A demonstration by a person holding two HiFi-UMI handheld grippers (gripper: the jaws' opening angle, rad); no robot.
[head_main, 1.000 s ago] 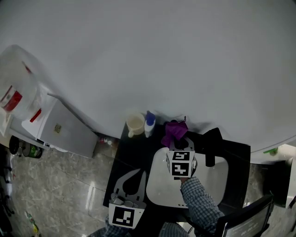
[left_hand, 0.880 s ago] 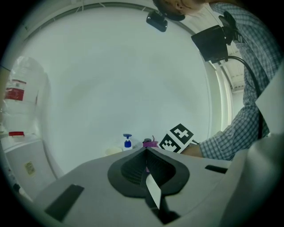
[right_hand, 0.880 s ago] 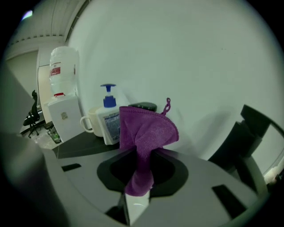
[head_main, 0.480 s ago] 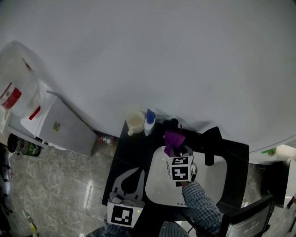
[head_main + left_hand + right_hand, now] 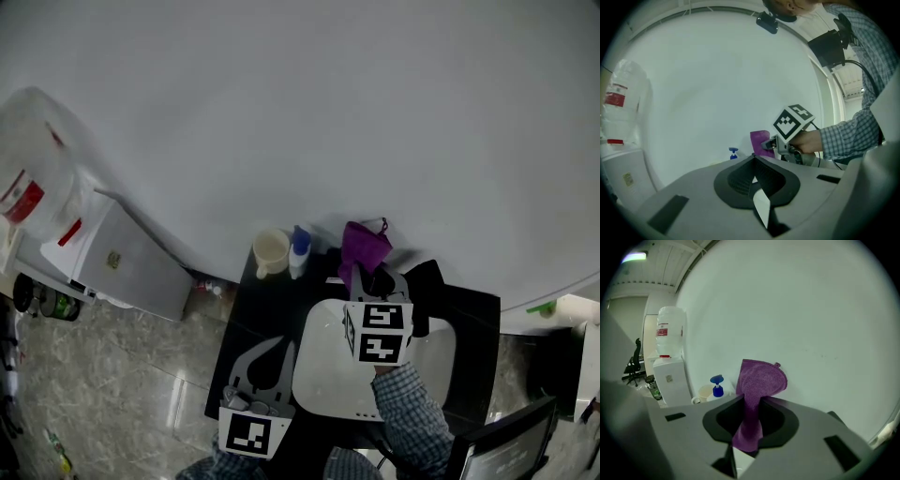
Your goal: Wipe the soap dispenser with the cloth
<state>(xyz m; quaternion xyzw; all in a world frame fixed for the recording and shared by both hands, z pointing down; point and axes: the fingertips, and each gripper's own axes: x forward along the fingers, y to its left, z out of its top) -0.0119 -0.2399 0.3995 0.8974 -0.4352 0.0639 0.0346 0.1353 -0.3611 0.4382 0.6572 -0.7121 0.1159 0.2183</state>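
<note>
The soap dispenser (image 5: 300,251), a white bottle with a blue pump, stands on the black counter by the wall; the right gripper view shows it too (image 5: 717,386), to the left of the cloth. My right gripper (image 5: 367,277) is shut on the purple cloth (image 5: 362,246), which rises above the jaws near the wall (image 5: 759,379). Cloth and dispenser are apart. My left gripper (image 5: 279,345) is shut and empty, low at the counter's front left (image 5: 754,158). From there I see the dispenser's blue pump (image 5: 733,153) and the cloth (image 5: 759,139).
A cream cup (image 5: 270,251) stands left of the dispenser. A white sink basin (image 5: 323,375) sits in the black counter (image 5: 253,309), with a black faucet (image 5: 427,291) behind it. A water cooler (image 5: 122,258) stands to the left on the tiled floor.
My right gripper dipped toward the basin, then rose and moved back toward the wall with the cloth, which now stands higher. The left gripper has barely moved.
</note>
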